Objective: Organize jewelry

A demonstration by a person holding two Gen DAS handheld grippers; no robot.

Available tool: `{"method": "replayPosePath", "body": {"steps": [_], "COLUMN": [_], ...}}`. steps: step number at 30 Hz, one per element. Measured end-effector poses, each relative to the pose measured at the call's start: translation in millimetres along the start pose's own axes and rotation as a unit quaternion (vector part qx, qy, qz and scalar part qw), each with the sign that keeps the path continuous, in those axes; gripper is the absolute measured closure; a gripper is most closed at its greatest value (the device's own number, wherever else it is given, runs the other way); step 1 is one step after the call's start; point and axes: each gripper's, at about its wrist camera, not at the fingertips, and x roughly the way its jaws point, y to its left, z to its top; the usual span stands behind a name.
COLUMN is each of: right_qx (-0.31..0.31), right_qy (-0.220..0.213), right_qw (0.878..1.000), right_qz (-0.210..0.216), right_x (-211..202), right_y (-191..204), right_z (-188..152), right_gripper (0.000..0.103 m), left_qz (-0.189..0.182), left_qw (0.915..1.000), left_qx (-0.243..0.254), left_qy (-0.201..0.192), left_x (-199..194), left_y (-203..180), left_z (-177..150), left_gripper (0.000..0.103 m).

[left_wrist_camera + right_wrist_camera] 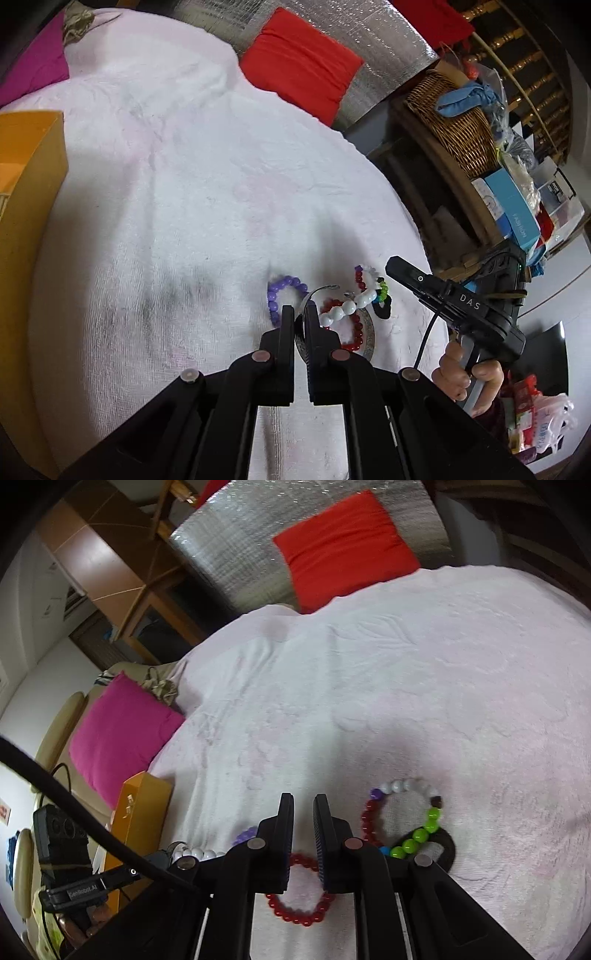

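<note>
Fluffy white towel (pixel 184 221) covers bed, jewelry clustered near edge. Left gripper (pixel 300 314) pinched shut on thin silver metal cuff (pixel 364 332), band partly hidden behind fingers. Right gripper (pixel 303 801) closed, empty, above glossy red bead bracelet (pixel 303 915). Purple bead bracelet (pixel 280 291), multicolour bead bracelet (pixel 406 812) beside.

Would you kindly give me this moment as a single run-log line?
left gripper: shut on silver bangle | right gripper: shut, empty, over red bead bracelet | purple bead bracelet: on white blanket
</note>
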Motion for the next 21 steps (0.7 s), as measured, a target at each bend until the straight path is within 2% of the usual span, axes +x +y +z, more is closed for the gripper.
{"method": "replayPosePath", "body": {"steps": [1,4,5,11,14,15,17,18,20,21], "right_qx": [-0.002,-0.010,-0.012,0.001,0.008,0.009,0.011,0.012,0.013,0.015], "right_qy": [-0.001,0.000,0.001,0.031,0.028,0.027,0.032,0.034,0.031,0.028], "right_qw": [1.000,1.000,1.000,0.996,0.996,0.997,0.997,0.997,0.998,0.998], "right_qz": [0.006,0.016,0.019,0.085,0.081,0.077,0.070,0.065,0.056,0.053], "right_x": [0,0,1,3,1,1,3,3,0,-2], "right_y": [2,8,9,13,10,9,7,5,2,-1], "right_z": [0,-2,-2,-5,-6,-7,-7,-7,-6,-5], "right_gripper": [0.089,0.089,0.089,0.089,0.089,0.089,0.089,0.089,0.089,0.089], "left_qz": [0.007,-0.015,-0.012,-0.001,-0.005,0.002,0.059,0.072,0.070,0.084], "left_qw": [0.9999,0.9999,0.9999,0.9999,0.9999,1.0000,0.9982,0.9973,0.9959,0.9944], "left_qx": [0.008,0.002,0.003,-0.004,-0.009,-0.006,-0.001,-0.014,-0.056,-0.063], "left_qy": [-0.003,-0.002,-0.003,-0.013,-0.010,-0.006,0.002,0.007,0.010,0.006], "left_x": [-1,-1,-2,-2,-2,1,9,11,14,14], "left_y": [-3,-4,-5,2,6,6,11,18,34,38], "left_z": [0,0,0,4,3,3,3,4,6,8], "left_gripper": [0.098,0.098,0.098,0.098,0.098,0.098,0.098,0.098,0.098,0.098]}}
